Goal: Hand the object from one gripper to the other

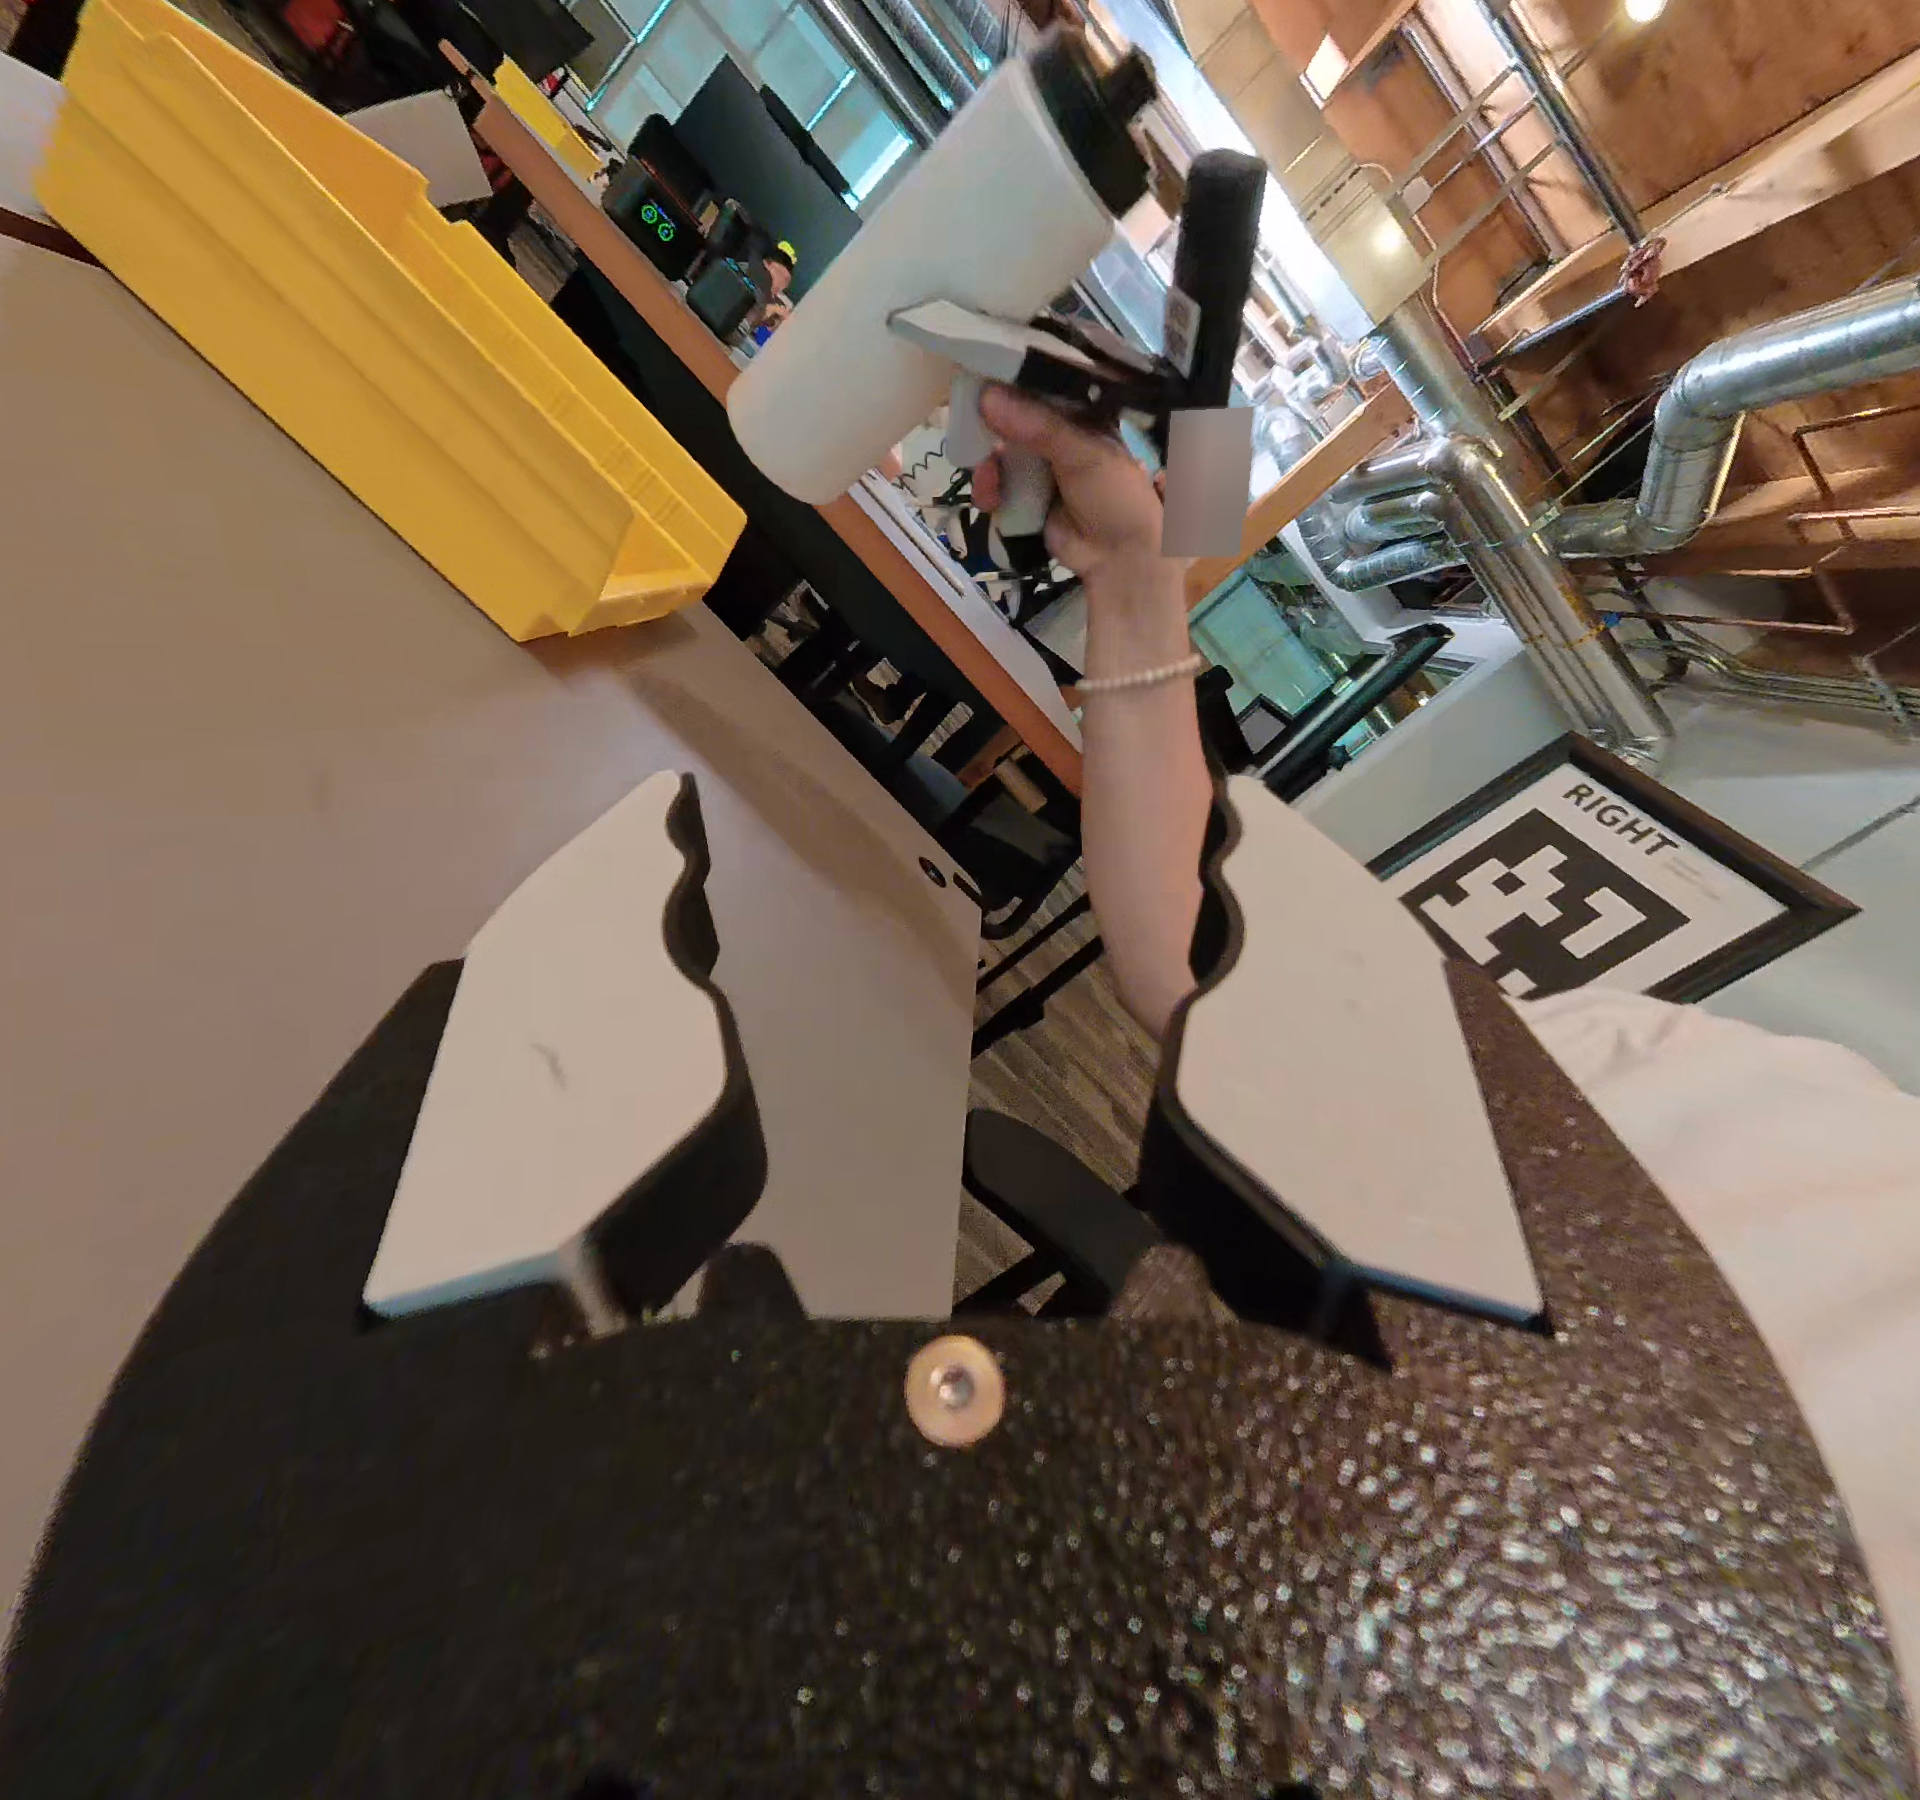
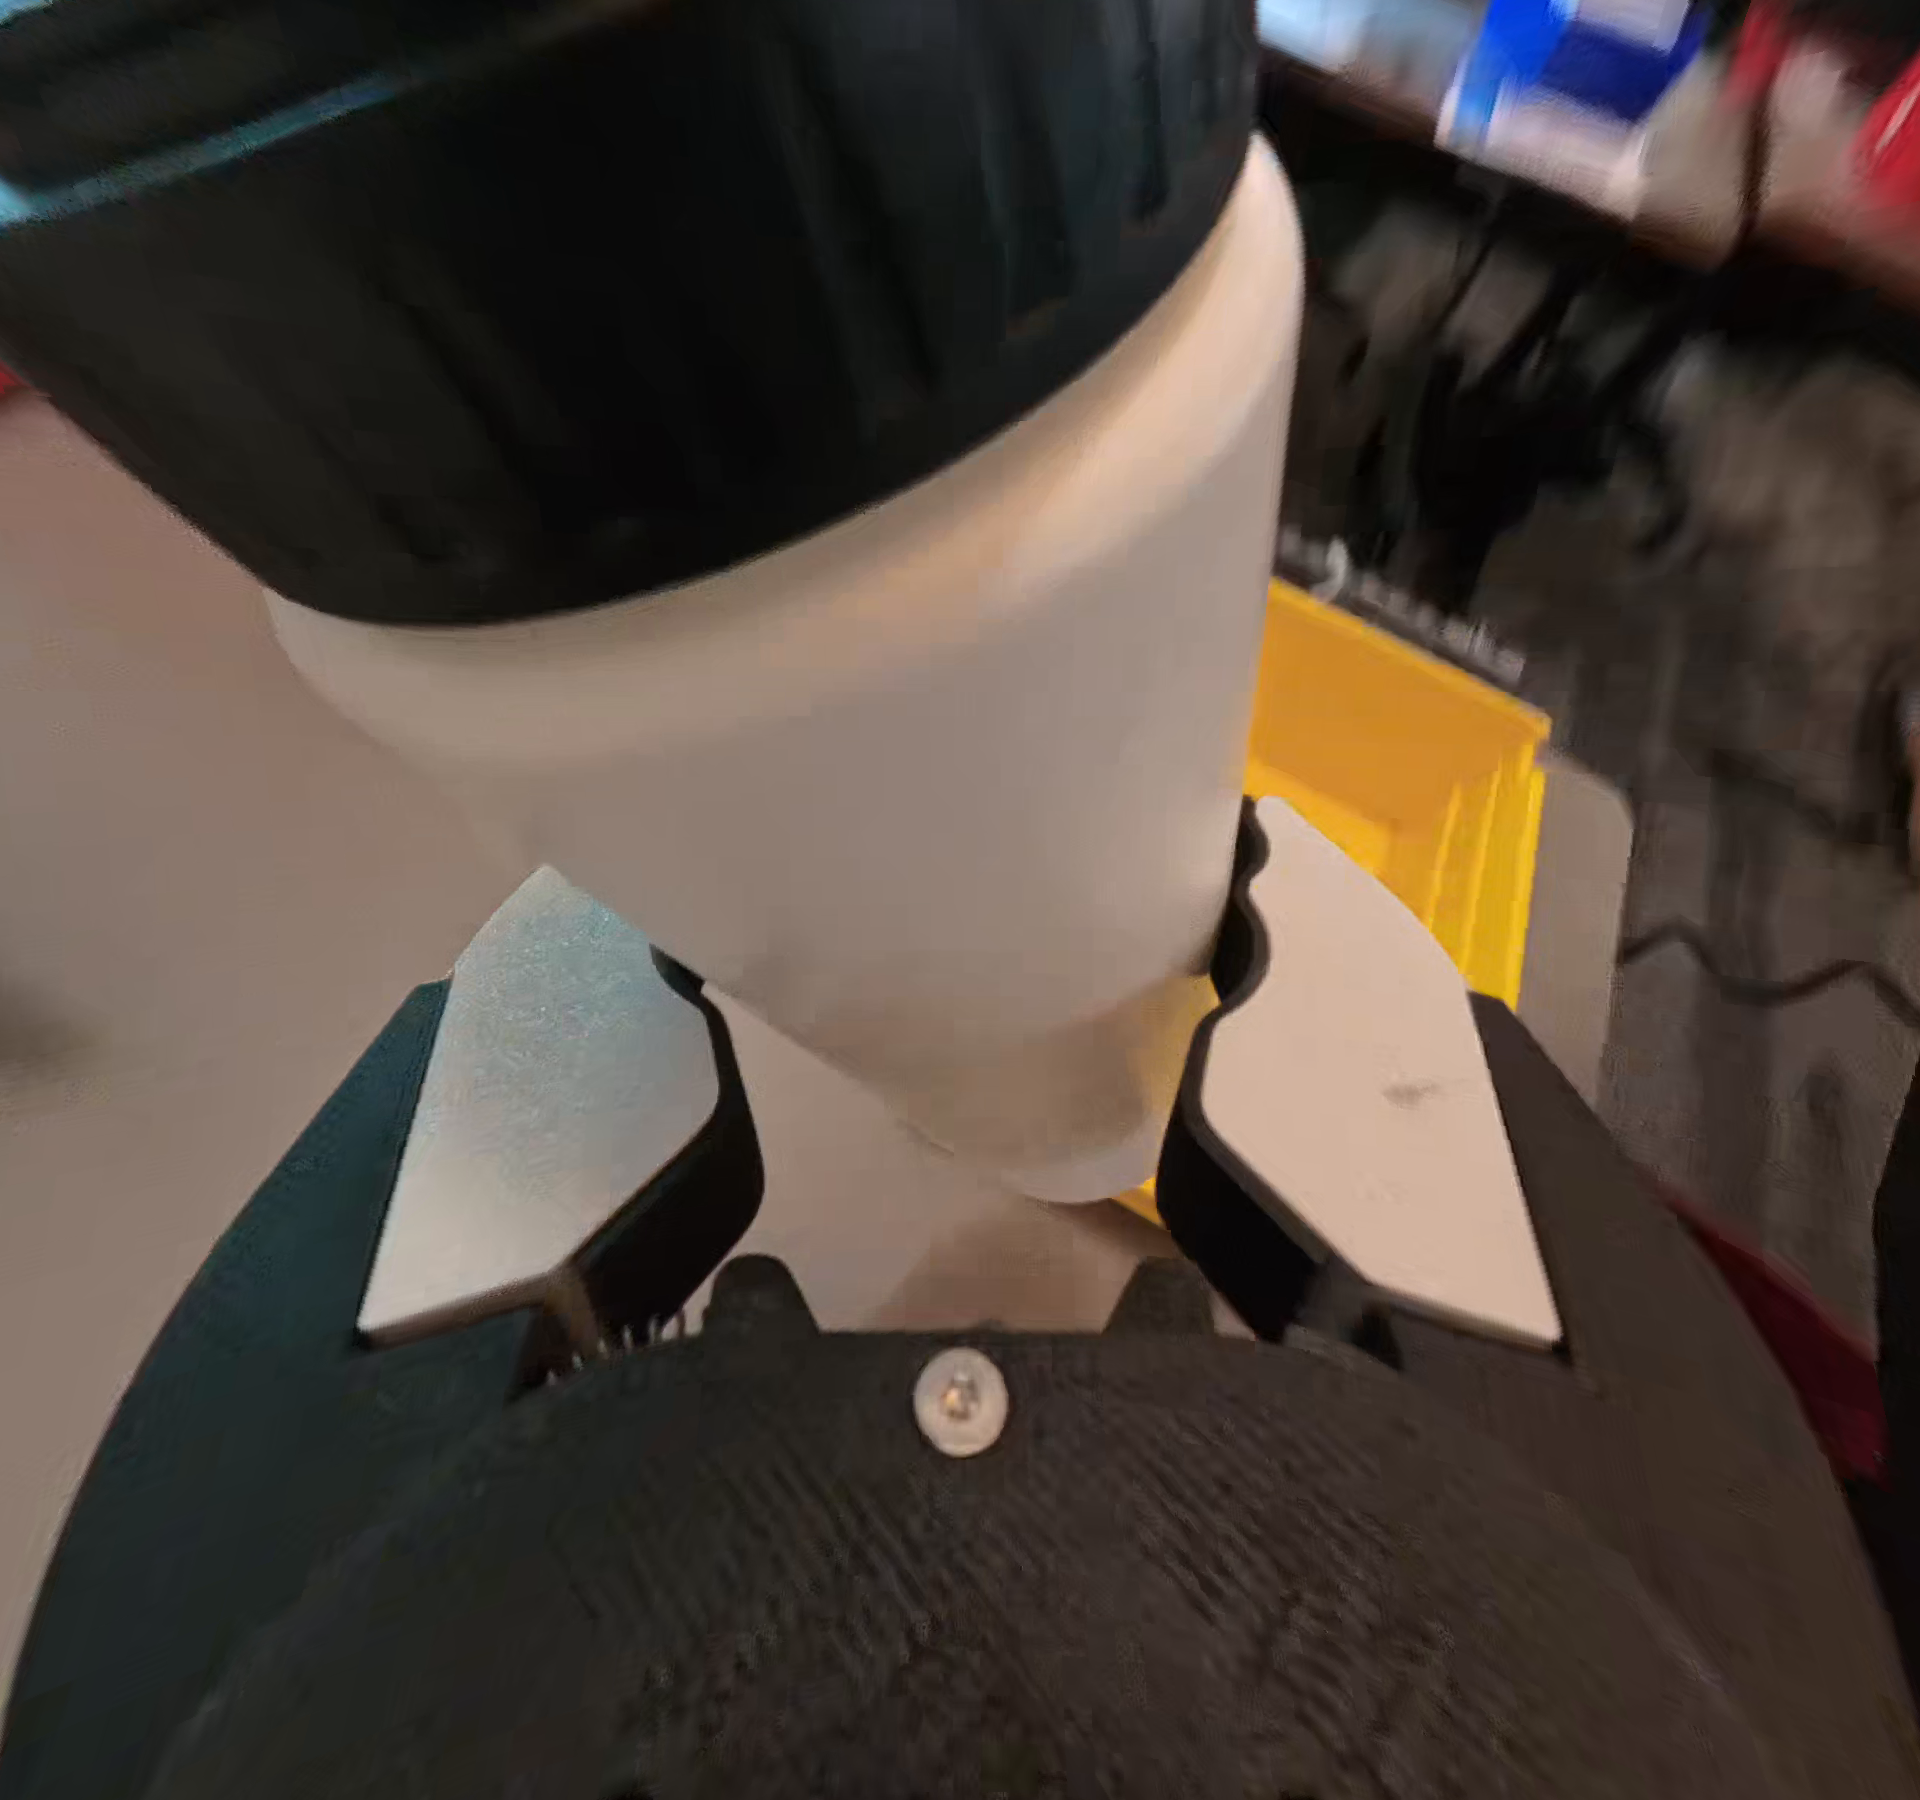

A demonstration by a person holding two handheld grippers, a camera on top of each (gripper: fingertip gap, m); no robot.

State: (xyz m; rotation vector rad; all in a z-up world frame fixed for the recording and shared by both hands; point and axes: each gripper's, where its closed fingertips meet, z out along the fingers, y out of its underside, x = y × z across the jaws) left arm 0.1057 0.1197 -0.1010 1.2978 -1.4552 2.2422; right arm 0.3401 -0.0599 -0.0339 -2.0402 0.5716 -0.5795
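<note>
A white bottle with a black lid (image 1: 914, 275) is held in the air by my right gripper (image 1: 935, 337), above the table's far edge in the left wrist view. In the right wrist view the bottle (image 2: 831, 763) fills the middle, its lower body clamped between the two fingers of my right gripper (image 2: 894, 898), black lid at the top. My left gripper (image 1: 951, 815) is open and empty, low over the table's near corner, well short of the bottle. A person's hand (image 1: 1081, 503) holds the right gripper.
A yellow plastic bin (image 1: 343, 296) stands on the grey table (image 1: 260, 815) at the left; it also shows behind the bottle in the right wrist view (image 2: 1392, 763). A framed black-and-white marker board (image 1: 1579, 898) leans at the right. Other desks and pipes lie beyond.
</note>
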